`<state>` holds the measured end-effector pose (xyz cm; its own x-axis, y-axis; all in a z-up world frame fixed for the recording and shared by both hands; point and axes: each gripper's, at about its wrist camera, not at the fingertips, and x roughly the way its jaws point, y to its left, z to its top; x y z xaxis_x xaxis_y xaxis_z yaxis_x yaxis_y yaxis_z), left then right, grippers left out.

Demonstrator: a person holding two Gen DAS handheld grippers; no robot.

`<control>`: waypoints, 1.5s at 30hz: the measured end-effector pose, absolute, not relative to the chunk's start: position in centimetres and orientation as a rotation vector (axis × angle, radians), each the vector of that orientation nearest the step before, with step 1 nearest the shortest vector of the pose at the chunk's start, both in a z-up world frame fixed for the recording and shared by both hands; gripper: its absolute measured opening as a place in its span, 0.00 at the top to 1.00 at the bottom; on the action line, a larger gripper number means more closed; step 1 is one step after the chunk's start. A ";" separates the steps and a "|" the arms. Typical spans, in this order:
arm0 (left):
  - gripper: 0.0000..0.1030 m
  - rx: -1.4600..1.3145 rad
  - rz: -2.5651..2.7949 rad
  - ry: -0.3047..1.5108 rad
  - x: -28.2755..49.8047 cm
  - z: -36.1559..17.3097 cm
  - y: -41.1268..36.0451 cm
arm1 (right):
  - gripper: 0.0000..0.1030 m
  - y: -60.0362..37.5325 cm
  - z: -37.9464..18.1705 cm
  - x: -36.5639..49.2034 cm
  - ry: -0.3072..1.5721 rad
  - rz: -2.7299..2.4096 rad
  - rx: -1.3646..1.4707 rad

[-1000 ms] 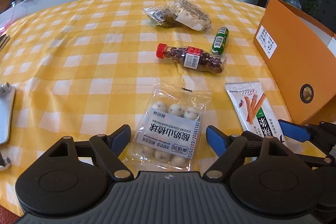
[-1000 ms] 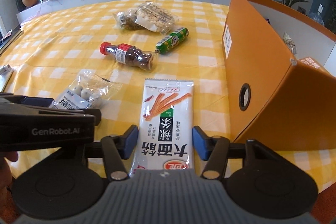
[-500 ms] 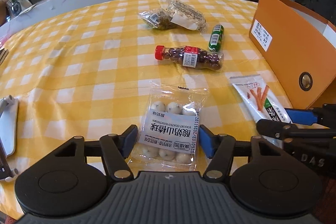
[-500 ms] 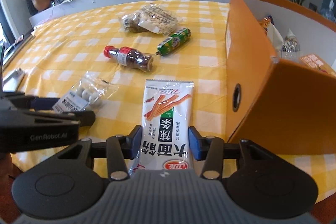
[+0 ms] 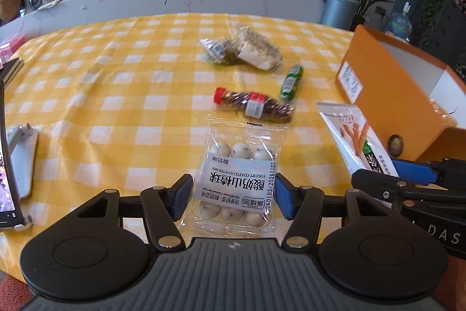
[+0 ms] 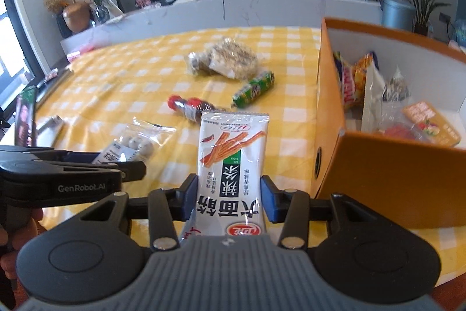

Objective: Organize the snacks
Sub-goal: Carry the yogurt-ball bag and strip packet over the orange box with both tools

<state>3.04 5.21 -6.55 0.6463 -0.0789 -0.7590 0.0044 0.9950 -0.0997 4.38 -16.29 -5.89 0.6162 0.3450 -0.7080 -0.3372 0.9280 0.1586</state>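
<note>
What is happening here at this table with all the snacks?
A person is sorting snacks with a handheld gripper in each hand. The left gripper has its jaws shut on a clear pack of yogurt hawthorn balls. The right gripper grips a white spicy strip packet, which is off the yellow checked tablecloth. The orange box beside it already holds several snacks. A red-capped bottle, a green roll and two clear bags lie on the cloth.

White snack packet [image 6: 230, 165] pinched in right gripper [image 6: 230, 198] beside orange box [image 6: 387, 165]
</note>
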 end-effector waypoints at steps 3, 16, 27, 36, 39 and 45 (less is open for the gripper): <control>0.34 -0.102 -0.064 0.848 2.6 -5.4 4.7 | 0.57 -16.8 -4.5 3.6 0.775 0.410 0.008; 0.34 -0.095 -0.196 0.757 2.7 -0.1 0.2 | 0.57 -21.8 1.3 2.3 0.644 0.401 0.019; 0.34 -0.015 -0.395 0.730 6.3 2.0 -7.4 | 0.57 -28.7 4.0 3.4 0.597 0.266 -0.061; 0.33 0.024 -0.547 0.785 9.5 1.3 -13.2 | 0.57 -33.9 3.6 5.3 0.655 0.139 -0.116; 0.33 0.034 -0.581 0.818 10.9 0.8 -14.6 | 0.57 -35.4 3.0 6.2 0.693 0.101 -0.119; 0.33 0.027 -0.629 0.886 13.5 -0.5 -16.7 | 0.57 -37.6 1.9 8.5 0.777 0.071 -0.109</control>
